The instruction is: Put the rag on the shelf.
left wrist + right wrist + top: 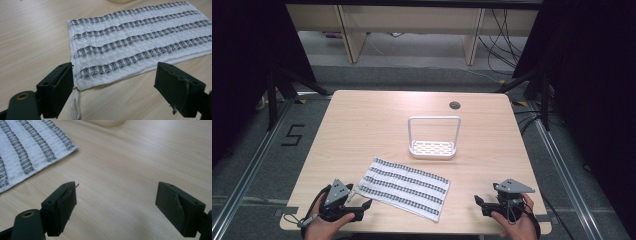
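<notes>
White waffle cloth (403, 187) w/ grey stripes lies flat; left tongs (360, 204) & right tongs (480, 202) both spread.

A light wooden tabletop (362, 120) has a small dark round hole (455, 105) near its far edge. On the grey floor to the left a black "5" (293, 135) is marked, beside a metal rail (247, 170) that runs along that side. Beyond the tabletop stand pale wooden furniture legs (349, 35), black cables (502, 35) trail down at the far right, and dark curtains (242, 55) hang on both sides.
</notes>
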A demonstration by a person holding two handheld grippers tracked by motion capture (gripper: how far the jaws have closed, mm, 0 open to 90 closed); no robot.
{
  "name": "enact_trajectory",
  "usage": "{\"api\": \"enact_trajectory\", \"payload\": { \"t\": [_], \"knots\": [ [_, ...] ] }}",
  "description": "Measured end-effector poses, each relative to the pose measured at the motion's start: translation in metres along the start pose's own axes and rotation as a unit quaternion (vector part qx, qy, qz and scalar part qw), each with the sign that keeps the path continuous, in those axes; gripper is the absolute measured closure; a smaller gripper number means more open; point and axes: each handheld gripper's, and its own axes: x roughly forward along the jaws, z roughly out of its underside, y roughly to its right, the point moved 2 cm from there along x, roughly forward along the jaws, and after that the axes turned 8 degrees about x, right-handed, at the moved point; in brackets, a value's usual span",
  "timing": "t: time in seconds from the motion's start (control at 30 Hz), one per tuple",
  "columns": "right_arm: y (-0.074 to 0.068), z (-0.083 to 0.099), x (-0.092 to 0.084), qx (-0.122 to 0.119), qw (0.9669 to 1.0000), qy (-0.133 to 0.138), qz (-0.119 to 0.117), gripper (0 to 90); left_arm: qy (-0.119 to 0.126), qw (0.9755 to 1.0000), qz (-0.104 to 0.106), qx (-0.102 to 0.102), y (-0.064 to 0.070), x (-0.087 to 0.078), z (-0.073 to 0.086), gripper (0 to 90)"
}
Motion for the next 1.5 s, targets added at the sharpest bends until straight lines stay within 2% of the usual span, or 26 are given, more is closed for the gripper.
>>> {"api": "enact_trajectory", "payload": {
  "t": [0.1, 0.17, 0.2, 0.27, 0.37, 0.4, 0.43, 0.47, 0.5, 0.53, 0.6, 0.63, 0.77, 0.8, 0.83, 0.87, 0.9, 0.97, 1.0, 1.1, 1.17, 1.2, 1.27, 1.43, 1.47, 1.5],
  "knots": [
    [0.0, 0.0, 0.001, -0.003, 1.0, 0.0, -0.001, 18.5, 0.002, 1.0, 0.001, -0.001, 0.003, 0.001, -0.001, 15.0],
    [0.0, -0.001, 0.001, -0.012, 0.9999, -0.002, -0.002, 22.7, 0.015, 0.9996, 0.012, -0.021, 0.006, 0.003, -0.002, 15.1],
    [-0.001, 0.0, 0.001, -0.004, 1.0, -0.003, -0.003, 24.3, 0.018, 0.9993, 0.02, -0.027, 0.008, 0.003, -0.002, 15.2],
    [-0.002, 0.0, 0.002, -0.012, 0.9999, -0.002, 0.001, 23.9, 0.017, 0.9991, 0.027, -0.028, 0.011, 0.003, -0.002, 15.8],
    [-0.002, 0.0, 0.003, -0.013, 0.9999, -0.002, 0.001, 24.2, 0.01, 0.9993, 0.033, -0.011, 0.016, 0.003, -0.004, 15.9],
    [-0.003, 0.0, 0.003, -0.007, 1.0, -0.004, 0.003, 24.4, 0.023, 0.9989, 0.037, -0.017, 0.019, 0.004, -0.005, 15.9],
    [-0.003, 0.0, 0.004, -0.006, 1.0, -0.002, 0.002, 24.8, 0.02, 0.9988, 0.041, -0.013, 0.022, 0.005, -0.006, 16.0],
    [-0.002, -0.001, 0.003, -0.02, 0.9998, -0.002, 0.006, 25.3, 0.022, 0.9987, 0.045, -0.013, 0.024, 0.005, -0.007, 16.1],
    [-0.003, -0.001, 0.003, -0.014, 0.9999, -0.005, -0.001, 25.4, 0.022, 0.9987, 0.045, -0.013, 0.024, 0.005, -0.007, 16.4],
    [-0.004, -0.001, 0.003, -0.009, 0.9999, -0.005, 0.003, 25.6, 0.012, 0.9985, 0.053, 0.003, 0.026, 0.005, -0.007, 16.8],
    [-0.004, -0.001, 0.004, -0.01, 0.9999, -0.006, 0.0, 25.9, 0.024, 0.998, 0.058, -0.012, 0.032, 0.008, -0.009, 16.9],
    [-0.005, -0.002, 0.003, -0.012, 0.9999, -0.005, 0.003, 26.0, 0.02, 0.998, 0.061, -0.003, 0.032, 0.008, -0.009, 16.9],
    [-0.004, -0.006, 0.005, -0.02, 0.9997, -0.01, -0.014, 26.6, 0.026, 0.9975, 0.066, -0.008, 0.037, 0.01, -0.011, 17.5],
    [-0.005, -0.007, 0.007, -0.017, 0.9998, -0.001, -0.004, 27.2, 0.03, 0.997, 0.072, -0.007, 0.042, 0.011, -0.013, 17.9],
    [-0.005, -0.008, 0.008, -0.02, 0.9998, 0.0, -0.008, 28.4, 0.023, 0.9968, 0.077, 0.006, 0.042, 0.01, -0.014, 18.0],
    [-0.005, -0.01, 0.008, -0.026, 0.9995, -0.008, -0.017, 29.2, 0.032, 0.9964, 0.079, -0.001, 0.046, 0.012, -0.016, 18.2],
    [-0.006, -0.01, 0.009, -0.021, 0.9997, -0.007, -0.014, 29.2, 0.023, 0.9966, 0.079, 0.01, 0.047, 0.012, -0.017, 18.2],
    [-0.007, -0.012, 0.011, -0.02, 0.9997, 0.0, -0.013, 29.7, 0.026, 0.9955, 0.089, 0.02, 0.053, 0.014, -0.02, 18.3],
    [-0.008, -0.013, 0.011, -0.025, 0.9997, 0.001, -0.008, 30.2, 0.031, 0.9951, 0.093, 0.013, 0.057, 0.016, -0.021, 18.7],
    [-0.011, -0.016, 0.015, -0.026, 0.9996, 0.003, -0.009, 31.2, 0.032, 0.9939, 0.105, 0.014, 0.067, 0.021, -0.024, 19.7],
    [-0.012, -0.018, 0.016, -0.03, 0.9994, 0.001, -0.015, 31.9, 0.026, 0.9928, 0.113, 0.03, 0.07, 0.024, -0.026, 19.8],
    [-0.013, -0.019, 0.017, -0.033, 0.9993, 0.002, -0.016, 32.3, 0.035, 0.9924, 0.116, 0.022, 0.074, 0.026, -0.027, 19.9],
    [-0.014, -0.022, 0.019, -0.037, 0.9991, 0.009, -0.016, 33.3, 0.034, 0.9915, 0.123, 0.025, 0.08, 0.029, -0.031, 19.9],
    [-0.019, -0.024, 0.021, -0.043, 0.9987, 0.006, -0.025, 35.3, 0.024, 0.989, 0.138, 0.048, 0.092, 0.036, -0.038, 21.6],
    [-0.022, -0.026, 0.024, -0.045, 0.9985, 0.007, -0.029, 37.0, 0.022, 0.9873, 0.149, 0.052, 0.099, 0.042, -0.041, 21.8],
    [-0.023, -0.027, 0.025, -0.045, 0.9984, 0.006, -0.033, 37.9, 0.018, 0.9869, 0.149, 0.06, 0.103, 0.045, -0.043, 22.1]
  ]
}}
